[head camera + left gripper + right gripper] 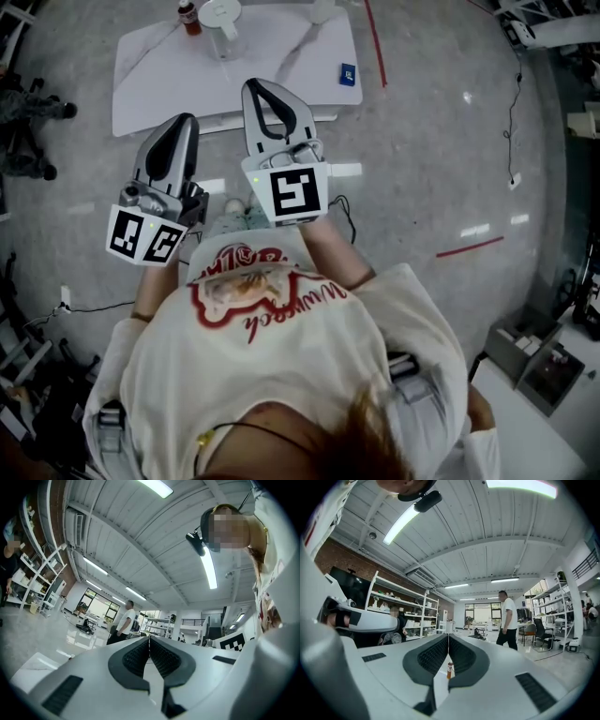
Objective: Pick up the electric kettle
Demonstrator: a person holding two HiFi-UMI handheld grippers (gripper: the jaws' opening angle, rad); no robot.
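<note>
white marble-look table (150,94) sits at the top of the head view, and on its far edge stands the electric kettle (221,21), a clear body under a round white lid, upright, just beside a small red-topped bottle (189,17). a blue card (348,73) lies near the table's right edge, well apart from both. the left gripper (185,122) and the right gripper (260,89) are held side by side in front of the person's printed white shirt (281,356), tips reaching to the table's near edge, the right one a little further over it, and neither is touching the kettle. red tape (375,42) runs along the grey floor to the right. over to the left gripper view: the left gripper (149,640) has its ribbed black pads pressed together, nothing caught between them, pointing across the hall where a person in a white top (125,620) stands by the bright windows, with white shelving (37,578) on the left. now the right gripper view: the right gripper (448,638) is closed up tight too, pads meeting and empty, and the bottle (449,669) peeks through the notch below them, some way off, while another person (506,618) stands by an office chair (541,630).
</note>
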